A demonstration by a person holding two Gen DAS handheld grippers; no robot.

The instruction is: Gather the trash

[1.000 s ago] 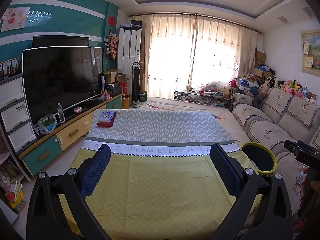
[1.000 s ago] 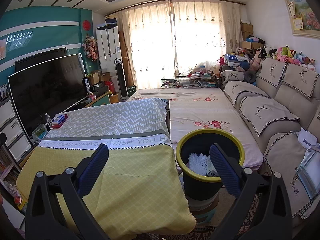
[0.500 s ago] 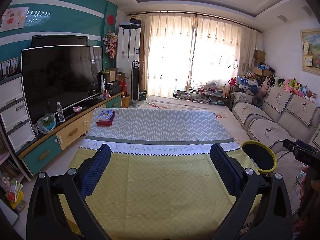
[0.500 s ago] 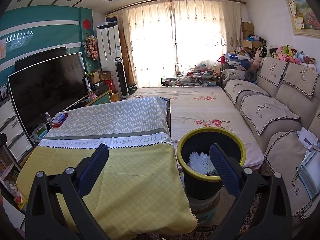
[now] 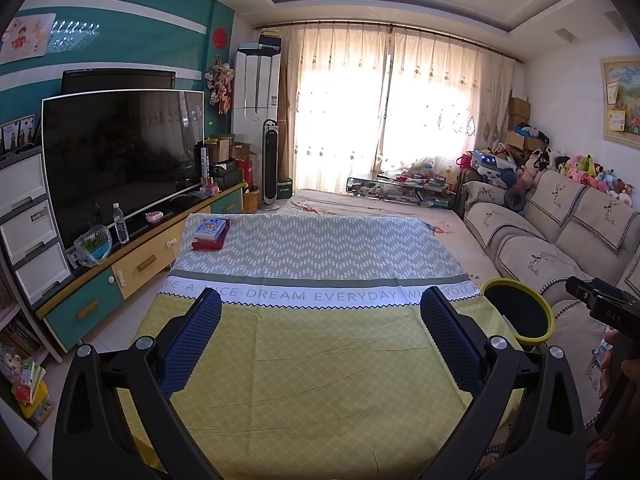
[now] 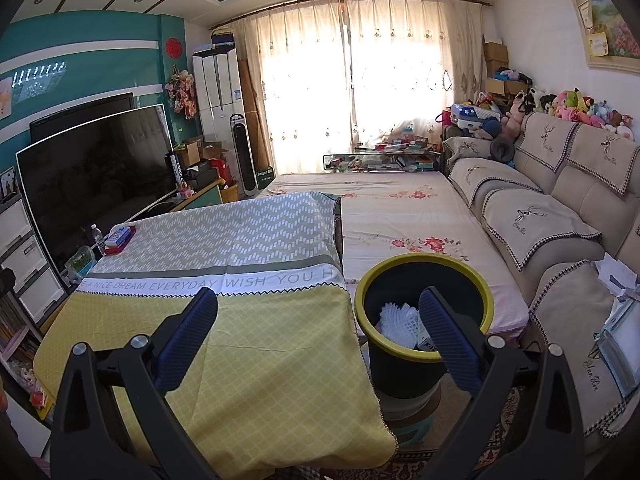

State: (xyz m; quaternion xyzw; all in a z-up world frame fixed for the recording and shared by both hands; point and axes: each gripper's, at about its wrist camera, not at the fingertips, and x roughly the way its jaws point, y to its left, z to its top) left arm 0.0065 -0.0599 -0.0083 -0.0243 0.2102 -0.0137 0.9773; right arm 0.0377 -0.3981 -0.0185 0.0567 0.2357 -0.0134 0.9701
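Trash (image 6: 400,320), white netting and a small carton, already lies at the bottom of the yellow-rimmed bin (image 6: 426,354), which stands just beyond and below the right claw (image 6: 318,322), its far finger overlapping the rim in view. Both claws are released and hold nothing; the left claw (image 5: 320,330) hangs over the yellow tablecloth (image 5: 320,360). No loose litter shows on the cloth ahead of either claw, so the collecting looks nearly or wholly done. Only a stack of books (image 5: 210,234) sits at the far left corner, and I judge that not to be trash. Some crumpled paper (image 6: 614,274) on the sofa, far right of the right claw, may remain. The table edge drops off just left of the bin, leaving a narrow gap between them.
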